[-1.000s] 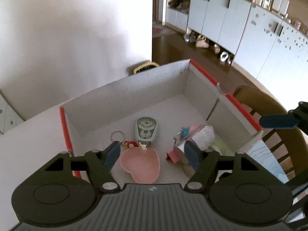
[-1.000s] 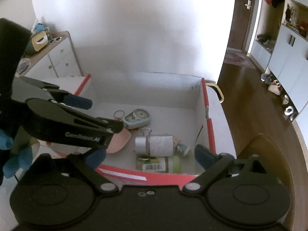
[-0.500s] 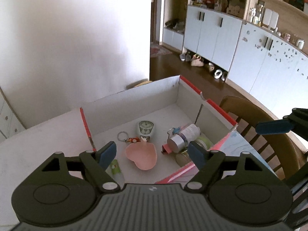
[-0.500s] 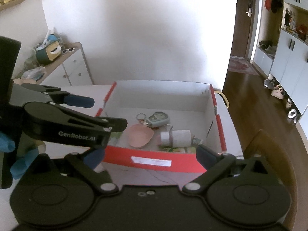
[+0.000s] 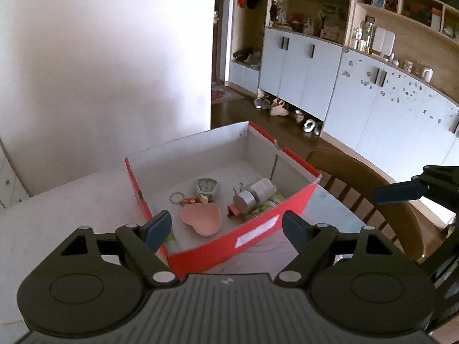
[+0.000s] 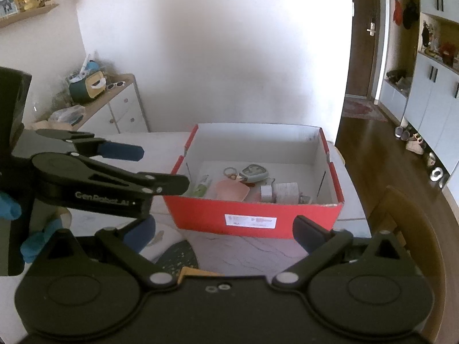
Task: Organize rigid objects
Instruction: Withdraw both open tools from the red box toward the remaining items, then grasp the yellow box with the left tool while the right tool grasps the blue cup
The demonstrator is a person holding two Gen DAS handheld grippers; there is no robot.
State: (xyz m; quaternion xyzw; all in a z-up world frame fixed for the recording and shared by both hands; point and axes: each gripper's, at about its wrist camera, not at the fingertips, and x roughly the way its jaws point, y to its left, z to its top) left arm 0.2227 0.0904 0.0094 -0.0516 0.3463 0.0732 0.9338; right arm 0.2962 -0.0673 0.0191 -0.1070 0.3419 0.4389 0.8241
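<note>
A red box (image 5: 252,229) with white insides sits on the table (image 5: 71,200). It is open on top. Inside lie a pink heart-shaped dish (image 5: 202,218), a key ring (image 5: 175,198), a small grey gadget with a round face (image 5: 207,185), a white bottle with a silver cap (image 5: 254,193) on its side, and a little green tube (image 6: 202,186) by the left wall. The dish is near the front wall, with the key ring and gadget just behind it. The bottle lies to the right of the dish.

The left claw (image 5: 226,228) hangs above the near corner of the box. Its jaws are opening, and nothing is between them. The right claw (image 6: 223,233) is in front of the box with its jaws wide apart, holding nothing. A wooden chair (image 5: 370,189) stands beside the table on the right.
</note>
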